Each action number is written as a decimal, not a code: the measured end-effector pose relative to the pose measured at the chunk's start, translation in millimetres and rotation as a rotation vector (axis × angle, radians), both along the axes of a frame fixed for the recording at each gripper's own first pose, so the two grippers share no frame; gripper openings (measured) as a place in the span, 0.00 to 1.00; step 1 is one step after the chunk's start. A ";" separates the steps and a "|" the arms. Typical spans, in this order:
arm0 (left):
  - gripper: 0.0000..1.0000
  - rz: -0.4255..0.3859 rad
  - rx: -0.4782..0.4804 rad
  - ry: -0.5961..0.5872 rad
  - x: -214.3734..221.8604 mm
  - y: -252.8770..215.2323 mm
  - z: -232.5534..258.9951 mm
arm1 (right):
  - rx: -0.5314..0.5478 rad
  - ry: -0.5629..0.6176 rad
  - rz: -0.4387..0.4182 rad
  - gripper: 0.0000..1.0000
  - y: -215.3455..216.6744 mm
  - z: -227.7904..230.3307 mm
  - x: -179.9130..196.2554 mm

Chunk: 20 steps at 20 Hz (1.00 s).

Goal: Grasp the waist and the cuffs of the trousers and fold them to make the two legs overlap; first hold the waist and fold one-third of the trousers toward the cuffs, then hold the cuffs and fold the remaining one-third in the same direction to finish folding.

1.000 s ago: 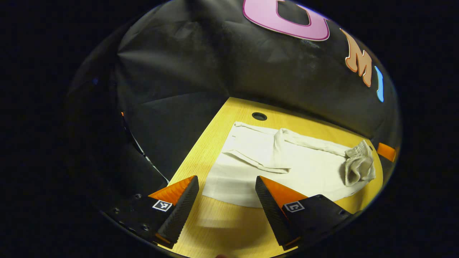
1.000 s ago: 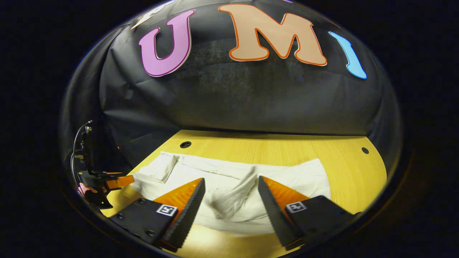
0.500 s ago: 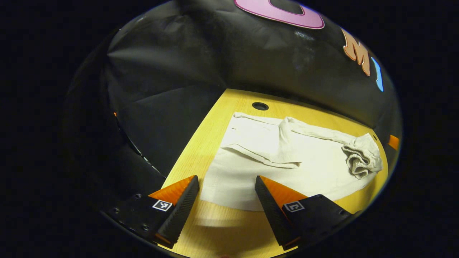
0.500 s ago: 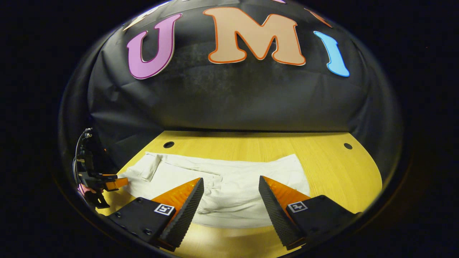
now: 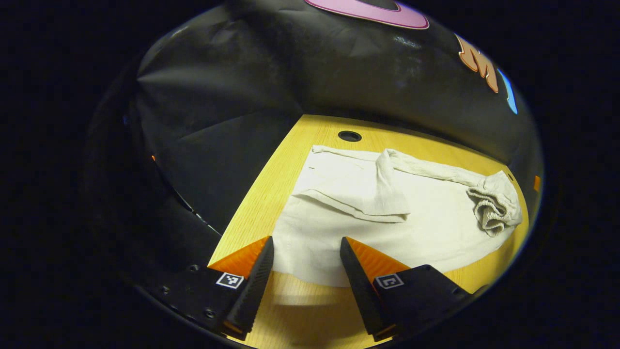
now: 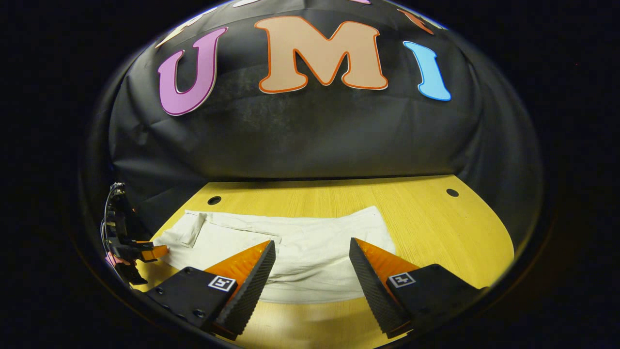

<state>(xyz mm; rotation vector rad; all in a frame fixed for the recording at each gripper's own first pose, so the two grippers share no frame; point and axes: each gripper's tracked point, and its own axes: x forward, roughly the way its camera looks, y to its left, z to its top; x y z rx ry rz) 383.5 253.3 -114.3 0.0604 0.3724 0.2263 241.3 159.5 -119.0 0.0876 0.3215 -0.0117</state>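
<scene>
White trousers [image 5: 387, 228] lie lengthwise on the wooden table [image 5: 271, 194]. In the left gripper view one leg end is turned back in a flap [image 5: 358, 194], and the elastic waist [image 5: 494, 208] is bunched at the far right. My left gripper [image 5: 306, 242] is open, its tips on either side of the near edge at the leg end. In the right gripper view the trousers [image 6: 300, 242] lie flat and low. My right gripper [image 6: 312, 245] hangs open over the waist end, holding nothing. The left gripper [image 6: 145, 252] appears at that view's far left, by the cuffs.
The table has a round hole [image 5: 349, 136] behind the leg end, and in the right gripper view two holes [image 6: 213, 200] [image 6: 452, 192] near its back edge. Black cloth walls stand close behind and to the left. Bare wood [image 6: 436, 228] lies right of the trousers.
The fabric bunched between the right fingers has dropped flat, and the right gripper has drawn back. The left gripper has moved in to the leg-end edge, its fingers slightly closer together.
</scene>
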 end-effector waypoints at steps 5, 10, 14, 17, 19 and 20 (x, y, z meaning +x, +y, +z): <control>0.21 -0.071 -0.018 -0.025 9.4 -25.2 3.1 | 0.009 -0.014 -0.039 0.96 -15.9 6.5 -14.9; 0.00 -0.053 -0.044 -0.055 8.8 -24.1 5.1 | 0.003 -0.015 -0.083 0.98 -42.4 9.7 -36.1; 0.00 -0.062 -0.056 -0.096 4.6 -33.4 21.2 | -0.026 -0.004 -0.111 0.98 -68.8 12.4 -52.5; 0.00 -0.095 -0.056 -0.140 1.0 -56.4 44.9 | -0.047 0.003 -0.137 0.98 -91.5 15.7 -66.1; 0.00 -0.120 -0.031 -0.171 -1.0 -76.5 64.9 | -0.044 0.003 -0.160 0.98 -106.0 19.3 -75.8; 0.00 -0.138 -0.017 -0.186 -0.4 -90.4 74.6 | -0.041 0.002 -0.166 0.98 -111.8 20.7 -81.6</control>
